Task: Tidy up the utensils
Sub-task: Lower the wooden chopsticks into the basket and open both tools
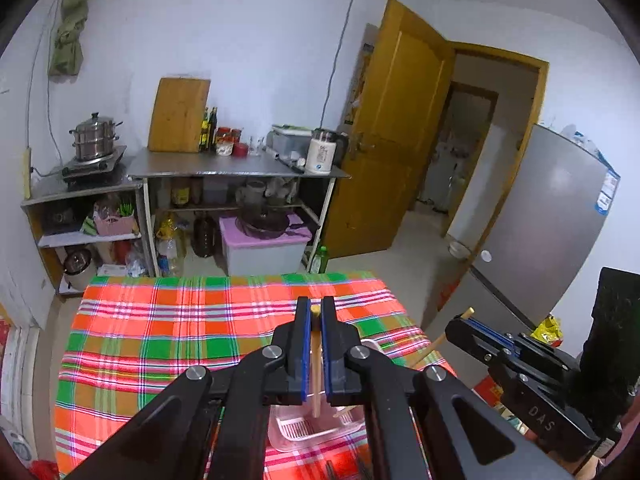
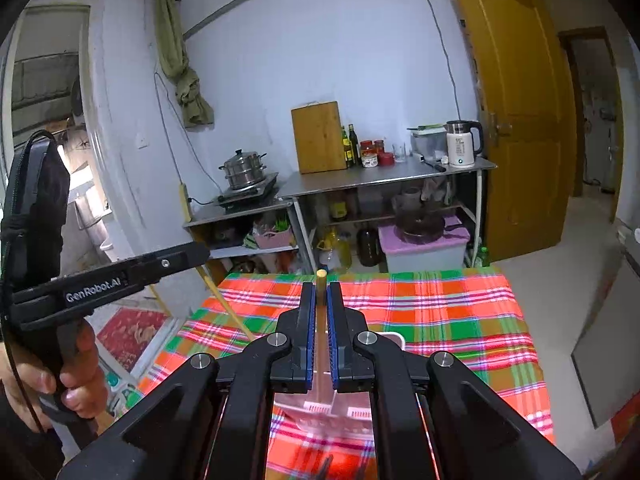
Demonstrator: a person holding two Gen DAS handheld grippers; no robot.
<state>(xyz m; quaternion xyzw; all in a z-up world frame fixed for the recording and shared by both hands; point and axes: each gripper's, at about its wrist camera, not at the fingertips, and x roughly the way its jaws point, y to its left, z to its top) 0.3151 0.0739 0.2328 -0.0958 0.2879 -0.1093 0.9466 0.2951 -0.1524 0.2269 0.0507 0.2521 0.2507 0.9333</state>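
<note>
Both grippers hung above the table with the plaid cloth (image 1: 168, 320), each pinching a single wooden chopstick. The left gripper (image 1: 316, 314) had its blue-lined jaws drawn narrow around a chopstick (image 1: 317, 376) that ran down between them, its lower end over the clear plastic utensil holder (image 1: 304, 430) standing on the cloth just beneath. The right gripper (image 2: 321, 298) was closed the same way on its own chopstick (image 2: 321, 280), the blunt top poking up past the fingertips — the shaft dropped toward the same holder (image 2: 344, 408), whose slotted base showed below. Whether either tip was already inside the holder, I could not tell.

From the right side, the person's left hand (image 2: 76, 364) gripped the handle of the other tool. Behind the table stood a steel counter (image 2: 384, 176) with a white kettle (image 2: 462, 148).
</note>
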